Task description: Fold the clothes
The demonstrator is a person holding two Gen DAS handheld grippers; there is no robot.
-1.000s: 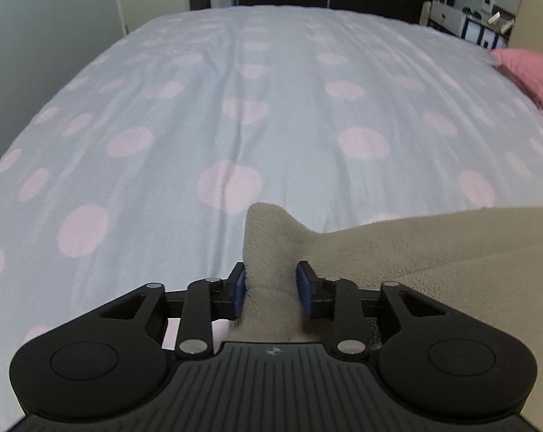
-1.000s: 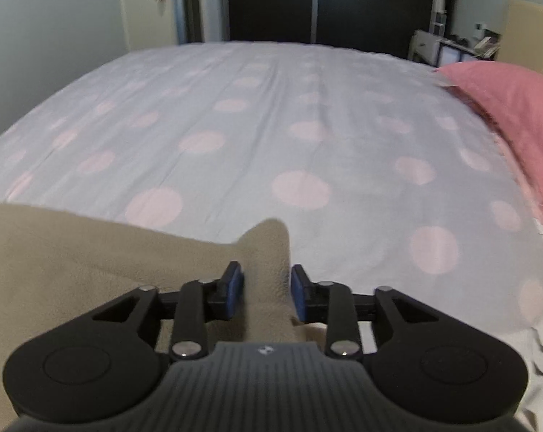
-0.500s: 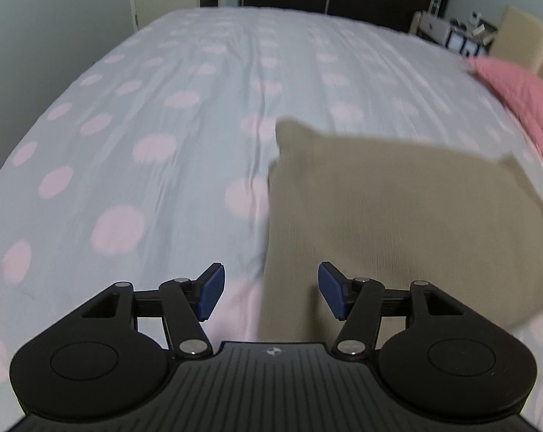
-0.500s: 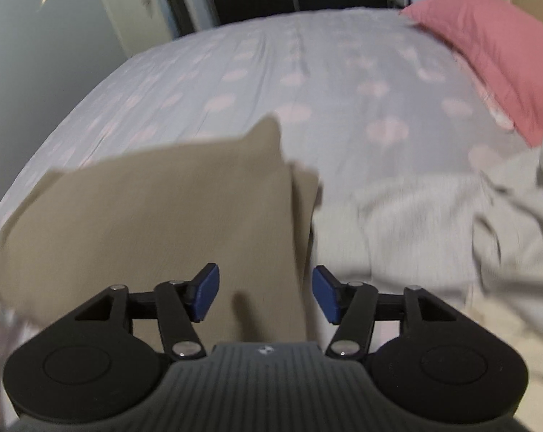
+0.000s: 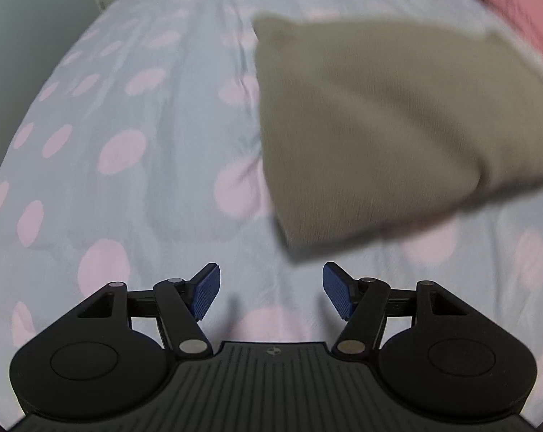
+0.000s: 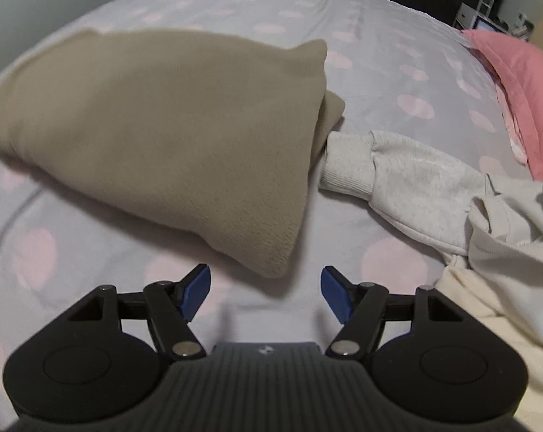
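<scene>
- The folded khaki-beige fleece garment (image 6: 156,136) lies on the bed as a thick, roughly four-sided bundle, its near corner tapering to a point just ahead of the right tool; in the left wrist view the same garment (image 5: 390,126) lies ahead and to the right of the left tool, blurred.
- A small peak of fabric stands up at the garment's far corner in each view.
- The right tool (image 6: 266,291) has its blue-padded jaws spread apart, having just been opening; nothing lies between them but bed sheet, and the garment's corner sits just beyond the pads without touching them.
- The left tool (image 5: 271,293) likewise has its jaws wide apart after just opening, with only sheet between them and the garment clear of the pads.
- A crumpled pale grey sweatshirt (image 6: 433,183) with a ribbed cuff lies to the right of the folded garment, its cuff touching or nearly touching the garment's edge.
- A cream-coloured cloth (image 6: 487,320) lies below the sweatshirt at the right margin.
- Everything rests on the pale blue-grey bed sheet with pink dots (image 5: 127,180).
- A pink pillow (image 6: 520,82) sits at the far right of the bed.
</scene>
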